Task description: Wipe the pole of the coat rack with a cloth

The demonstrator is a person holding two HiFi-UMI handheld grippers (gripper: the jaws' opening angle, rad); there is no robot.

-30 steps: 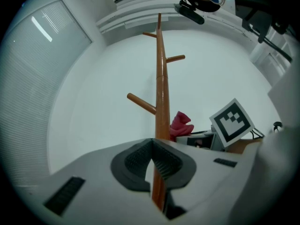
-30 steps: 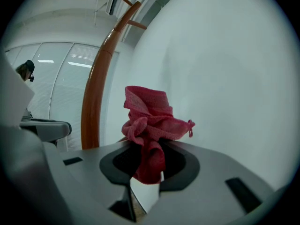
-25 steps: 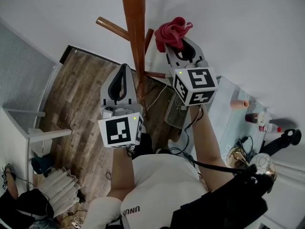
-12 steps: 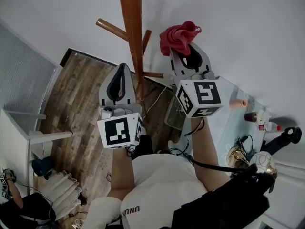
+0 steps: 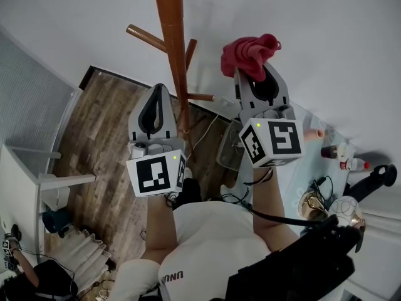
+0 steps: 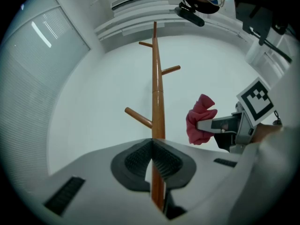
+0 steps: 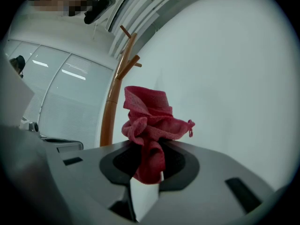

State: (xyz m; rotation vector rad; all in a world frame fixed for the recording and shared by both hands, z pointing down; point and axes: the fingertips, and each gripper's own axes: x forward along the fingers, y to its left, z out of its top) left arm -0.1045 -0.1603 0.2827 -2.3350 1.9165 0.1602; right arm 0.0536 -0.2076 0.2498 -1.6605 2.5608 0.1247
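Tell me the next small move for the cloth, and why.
Probably swing the right gripper leftward until the red cloth presses against the pole. Its jaws are shut on the cloth, but the cloth sits clear of the pole, off to its right, so no wiping can happen yet.

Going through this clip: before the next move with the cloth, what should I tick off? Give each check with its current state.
1. Cloth clamped in the right gripper: ok, jaws shut on it.
2. Cloth bunch standing out past the jaws for wiping: ok.
3. Cloth touching the pole: not ok, it is held apart, to the pole's right in the head view.
4. Left gripper free of load: ok, jaws together, nothing between them; the pole shows beyond.
5. Peg clear of the wiping path: cannot tell.
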